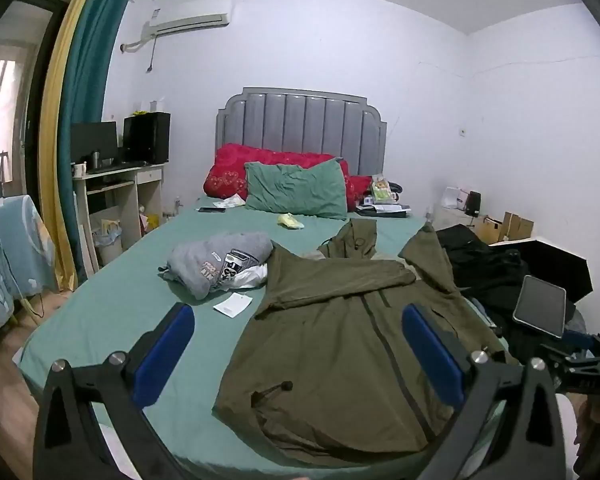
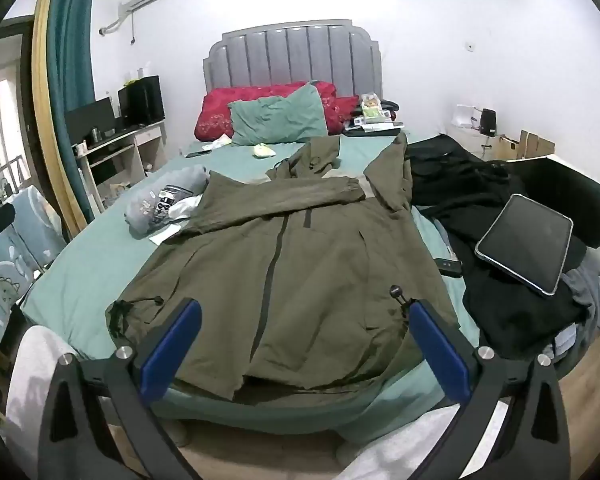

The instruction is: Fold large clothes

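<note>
Right wrist view: olive jacket (image 2: pixel 300 264) lies just beyond the open tool (image 2: pixel 305 344).

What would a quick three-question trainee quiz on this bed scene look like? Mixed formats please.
1. True or false: one sleeve of the olive-green zip-front hooded jacket is folded across its chest.
2. Multiple choice: the dark flat tablet rests on A) the teal pillow B) the heap of black clothing C) the folded grey printed sweatshirt.
3. Fill in: the left gripper and the right gripper are both ____, holding nothing.

Key: 1 true; 2 B; 3 open.
</note>
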